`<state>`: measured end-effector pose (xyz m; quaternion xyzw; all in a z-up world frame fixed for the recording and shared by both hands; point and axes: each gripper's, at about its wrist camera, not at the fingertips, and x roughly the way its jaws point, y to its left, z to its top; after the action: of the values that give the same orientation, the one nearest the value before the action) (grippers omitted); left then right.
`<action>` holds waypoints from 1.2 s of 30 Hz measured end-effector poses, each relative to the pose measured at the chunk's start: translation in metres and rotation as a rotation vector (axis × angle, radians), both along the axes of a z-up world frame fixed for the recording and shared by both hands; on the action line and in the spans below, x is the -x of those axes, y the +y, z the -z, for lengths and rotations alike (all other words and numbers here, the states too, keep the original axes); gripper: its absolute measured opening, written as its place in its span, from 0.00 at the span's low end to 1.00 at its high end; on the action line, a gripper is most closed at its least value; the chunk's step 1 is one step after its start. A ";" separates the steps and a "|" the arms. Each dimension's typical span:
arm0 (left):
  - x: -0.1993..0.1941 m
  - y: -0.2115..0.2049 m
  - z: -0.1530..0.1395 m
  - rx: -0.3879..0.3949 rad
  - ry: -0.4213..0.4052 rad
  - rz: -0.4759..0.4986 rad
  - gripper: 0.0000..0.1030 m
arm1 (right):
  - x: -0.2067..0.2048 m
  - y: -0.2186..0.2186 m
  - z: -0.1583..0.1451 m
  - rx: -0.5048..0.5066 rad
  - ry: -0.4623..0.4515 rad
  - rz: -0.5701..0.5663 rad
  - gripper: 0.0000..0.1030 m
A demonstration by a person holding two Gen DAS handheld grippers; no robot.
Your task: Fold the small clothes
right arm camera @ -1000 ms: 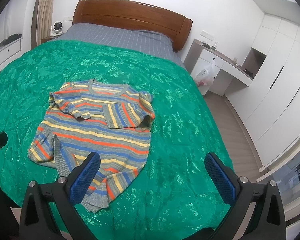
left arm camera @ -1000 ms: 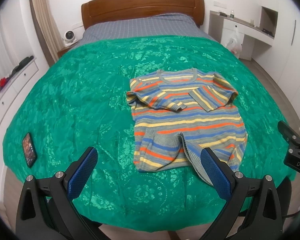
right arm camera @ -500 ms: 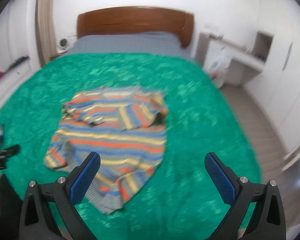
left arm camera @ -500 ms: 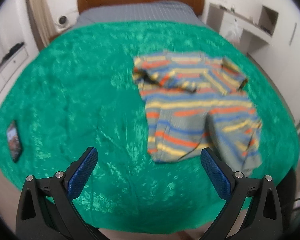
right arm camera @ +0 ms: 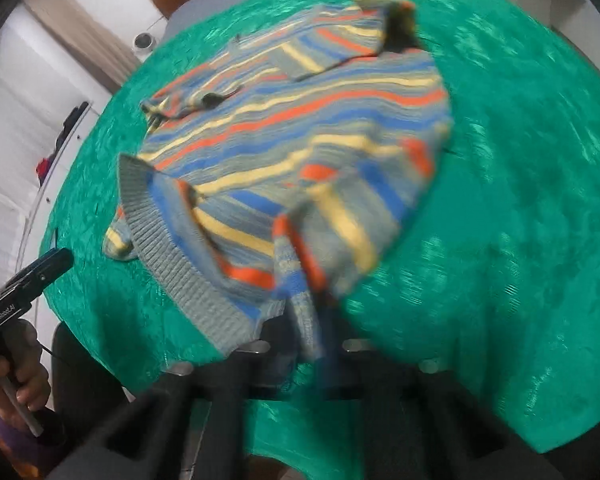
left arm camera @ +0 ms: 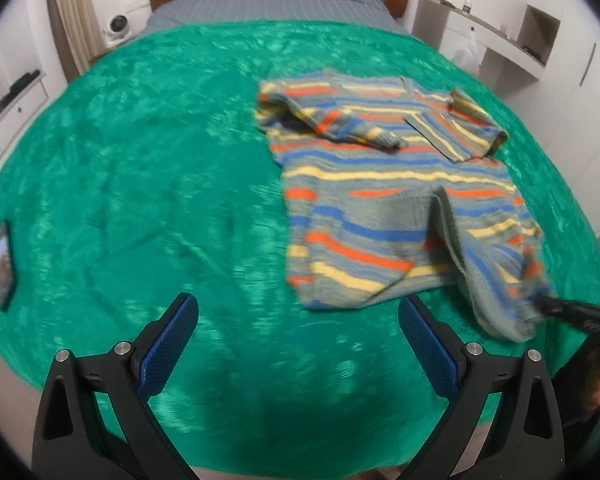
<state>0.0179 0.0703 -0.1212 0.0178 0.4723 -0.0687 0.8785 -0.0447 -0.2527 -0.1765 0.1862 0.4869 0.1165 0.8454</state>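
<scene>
On the green bed, the right tool [right arm camera: 312,320] has just pinched shut on the striped sweater's [right arm camera: 300,128] near hem, while the left tool [left arm camera: 298,344] gapes wide and empty beside it.

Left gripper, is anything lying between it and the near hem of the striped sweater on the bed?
Nothing visible. Only bare green bedspread lies between the open left gripper and the striped sweater. The phone sits far off to the side. The right gripper is already shut on the sweater's other near corner.
</scene>
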 end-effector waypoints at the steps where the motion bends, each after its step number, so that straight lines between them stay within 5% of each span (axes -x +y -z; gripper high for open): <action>1: 0.003 0.008 -0.003 -0.008 -0.007 -0.013 0.98 | 0.011 -0.014 -0.007 0.010 -0.005 0.004 0.05; 6: 0.011 0.038 -0.003 0.021 0.002 -0.068 0.98 | 0.050 -0.086 -0.013 0.169 0.040 0.109 0.04; 9: 0.012 0.034 0.004 0.027 0.015 -0.073 0.98 | 0.055 -0.101 0.005 0.169 0.097 0.127 0.07; 13: 0.019 0.031 0.010 0.044 0.038 -0.083 0.98 | 0.054 -0.078 -0.015 0.315 0.008 0.133 0.40; 16: 0.023 0.037 0.017 0.059 0.053 -0.105 0.98 | 0.047 -0.040 -0.043 0.231 -0.102 0.010 0.47; 20: 0.026 0.046 0.023 0.076 0.075 -0.141 0.98 | 0.005 0.039 -0.052 -0.065 -0.145 -0.236 0.60; 26: 0.042 0.065 0.008 0.087 0.025 -0.173 0.98 | -0.059 0.124 -0.007 -0.124 -0.126 -0.317 0.60; 30: 0.042 0.085 0.015 0.130 0.038 -0.202 0.98 | 0.003 0.190 -0.015 -0.209 -0.127 -0.788 0.58; 32: 0.037 0.092 0.027 0.218 0.073 -0.203 0.98 | 0.044 0.192 -0.026 -0.196 -0.150 -0.904 0.58; 34: 0.034 0.087 0.034 0.294 0.105 -0.184 0.98 | 0.060 0.170 -0.032 -0.183 -0.160 -0.886 0.58; 36: 0.026 0.069 0.051 0.355 0.163 -0.114 0.98 | 0.061 0.126 -0.035 -0.150 -0.166 -0.755 0.58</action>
<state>-0.0079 0.1392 -0.1723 -0.1697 0.5227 -0.1023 0.8292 -0.1058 -0.1270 -0.1413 0.0455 0.4412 0.4691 0.7637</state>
